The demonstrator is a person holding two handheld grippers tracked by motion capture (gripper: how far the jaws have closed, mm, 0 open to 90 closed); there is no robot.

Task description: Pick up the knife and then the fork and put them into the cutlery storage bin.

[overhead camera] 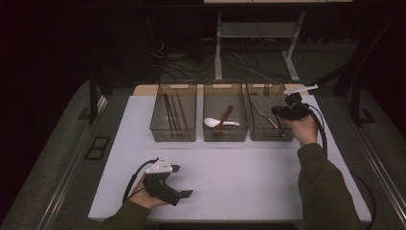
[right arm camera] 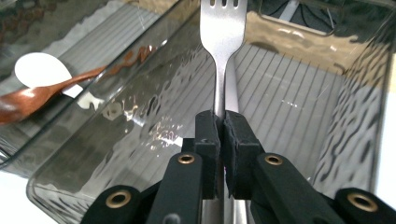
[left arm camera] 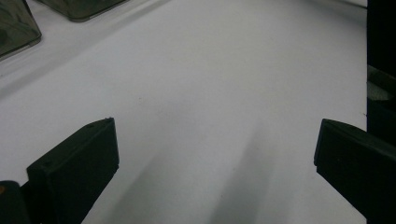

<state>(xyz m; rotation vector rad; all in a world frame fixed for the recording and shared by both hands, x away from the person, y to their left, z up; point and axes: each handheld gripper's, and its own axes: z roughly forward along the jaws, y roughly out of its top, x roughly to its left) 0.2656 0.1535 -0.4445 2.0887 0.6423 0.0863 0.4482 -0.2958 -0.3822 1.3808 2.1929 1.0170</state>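
High view: three bins in a row across the upper middle, apparently one per kind of cutlery. Left bin (overhead camera: 173, 111) with long dark sticks, likely chopsticks, count unclear. Middle bin (overhead camera: 225, 111) with two spoons: one white spoon (overhead camera: 211, 122), one brown spoon (overhead camera: 224, 121). Right bin (overhead camera: 268, 110) at centre right, thin metal pieces inside, number hard to tell. Right gripper (overhead camera: 281, 114) over that bin's right edge, tilted down into it, presumably to lay its piece with the other metalware. Left gripper (overhead camera: 186, 181) lower left, resting idle on the white table (overhead camera: 239, 167), out of the working hand's way.

Left gripper view: jaws wide apart at lower left and lower right, nothing between, bare table ahead; two bin corners at upper left.

Right gripper view: jaws together at bottom centre, clamped on the neck of one fork (right arm camera: 223, 28), tines toward the top edge, held above the ribbed floor inside the right bin. Both spoons at far left, seen through the clear walls.
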